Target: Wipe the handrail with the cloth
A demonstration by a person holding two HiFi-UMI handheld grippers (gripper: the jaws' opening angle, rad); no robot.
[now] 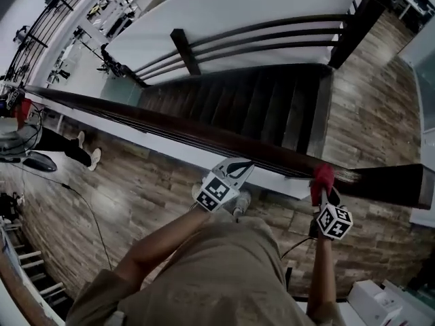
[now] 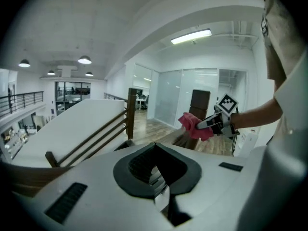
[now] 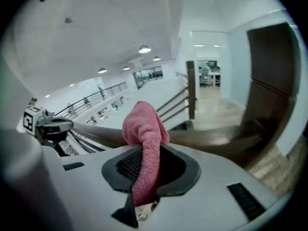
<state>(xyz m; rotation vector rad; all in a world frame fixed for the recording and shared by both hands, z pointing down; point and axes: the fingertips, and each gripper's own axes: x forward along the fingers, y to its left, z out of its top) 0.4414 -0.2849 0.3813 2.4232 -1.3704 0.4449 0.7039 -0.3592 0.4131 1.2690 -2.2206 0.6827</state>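
L gripper (image 1: 239, 168) hovers at the near side of the dark wooden handrail (image 1: 170, 129) over a stairwell, fingers clenched on nothing. To its right, the R gripper (image 1: 323, 194) has its fingers grasping a red cloth (image 1: 324, 176), which sits on top of the rail, close to a dark post (image 1: 394, 185). Stairs (image 1: 258, 100) drop away beyond; wood-plank floor (image 1: 136, 202) lies below.

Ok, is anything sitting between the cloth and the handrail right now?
Nothing visible does. The right gripper holds the pink cloth right at the handrail, near the end post. The left gripper hangs empty farther along the rail, clear of that spot.
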